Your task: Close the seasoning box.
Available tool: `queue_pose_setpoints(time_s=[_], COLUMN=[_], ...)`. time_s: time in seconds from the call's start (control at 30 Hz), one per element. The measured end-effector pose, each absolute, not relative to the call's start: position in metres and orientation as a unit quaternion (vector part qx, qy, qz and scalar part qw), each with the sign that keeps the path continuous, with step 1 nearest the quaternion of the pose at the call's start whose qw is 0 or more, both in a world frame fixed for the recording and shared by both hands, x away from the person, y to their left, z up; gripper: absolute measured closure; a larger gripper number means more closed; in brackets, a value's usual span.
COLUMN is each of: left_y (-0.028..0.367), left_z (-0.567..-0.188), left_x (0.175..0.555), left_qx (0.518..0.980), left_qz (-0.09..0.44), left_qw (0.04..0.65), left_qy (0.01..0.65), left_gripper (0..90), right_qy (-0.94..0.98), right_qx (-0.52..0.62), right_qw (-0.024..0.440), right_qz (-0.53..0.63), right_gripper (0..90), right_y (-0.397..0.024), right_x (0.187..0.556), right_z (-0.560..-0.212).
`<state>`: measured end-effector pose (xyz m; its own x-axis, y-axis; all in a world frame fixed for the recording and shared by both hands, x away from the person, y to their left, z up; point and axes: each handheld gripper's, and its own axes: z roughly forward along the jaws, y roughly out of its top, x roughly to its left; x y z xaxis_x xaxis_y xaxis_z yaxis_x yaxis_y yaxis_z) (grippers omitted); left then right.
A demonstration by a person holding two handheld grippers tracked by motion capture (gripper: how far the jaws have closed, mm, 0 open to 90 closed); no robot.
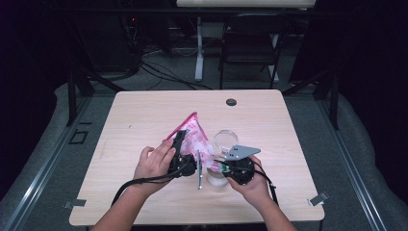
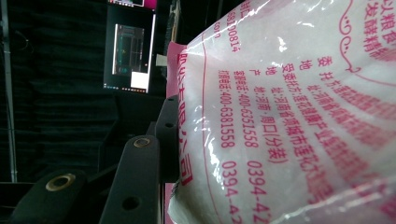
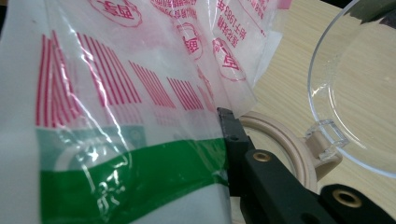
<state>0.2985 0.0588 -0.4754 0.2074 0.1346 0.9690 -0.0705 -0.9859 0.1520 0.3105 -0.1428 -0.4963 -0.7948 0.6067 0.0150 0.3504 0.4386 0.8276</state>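
A pink and white plastic bag (image 1: pixel 195 137) of white powder is held tilted above the table between both hands. My left gripper (image 1: pixel 184 150) is shut on its lower left part. In the left gripper view, the red-printed bag (image 2: pixel 289 116) presses against one black finger (image 2: pixel 140 179). My right gripper (image 1: pixel 222 167) is shut on the bag's lower corner. There the green and red printed film (image 3: pixel 121 121) is pinched beside a black finger (image 3: pixel 236 144). A jar (image 1: pixel 216 180) stands under that corner with its clear hinged lid (image 1: pixel 226 138) swung open.
The jar's beige rim (image 3: pixel 292 149) and clear lid (image 3: pixel 359 98) lie just right of my right jaws. A dark round cap (image 1: pixel 231 102) sits in the wooden table (image 1: pixel 144 110) near its far edge. A folding chair (image 1: pixel 250 43) stands beyond the table.
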Motion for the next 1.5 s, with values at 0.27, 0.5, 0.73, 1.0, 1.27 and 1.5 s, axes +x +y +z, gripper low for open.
queue_pose_setpoints(time_s=[0.27,0.5,0.73,1.0,1.27,1.5], left_y=[0.0579,0.0569,0.0561,0.055,0.0547,0.0539], left_z=[-0.4749,-0.474,-0.4725,-0.4721,-0.4716,-0.4715], left_x=[0.2978,0.2982,0.2979,0.2981,0.2975,0.2977], left_qx=[0.772,0.768,0.767,0.767,0.767,0.766], left_qz=[0.63,0.635,0.637,0.636,0.636,0.638], left_qw=[0.08,0.082,0.082,0.084,0.082,0.083], left_qy=[0.019,0.014,0.011,0.011,0.011,0.008], left_gripper=[62.8,62.8,62.8,62.9,62.8,62.8], right_qy=[0.836,0.834,0.833,0.832,0.833,0.834], right_qx=[0.286,0.288,0.288,0.289,0.289,0.29], right_qw=[0.142,0.144,0.144,0.144,0.144,0.144], right_qz=[0.447,0.449,0.45,0.451,0.449,0.447], right_gripper=[90.0,90.0,90.0,90.0,90.0,90.0], right_y=[-0.1438,-0.1446,-0.1451,-0.1454,-0.145,-0.1453], right_x=[0.3106,0.3103,0.3103,0.3107,0.3106,0.3111], right_z=[-0.4961,-0.4957,-0.4953,-0.4957,-0.4961,-0.4967])
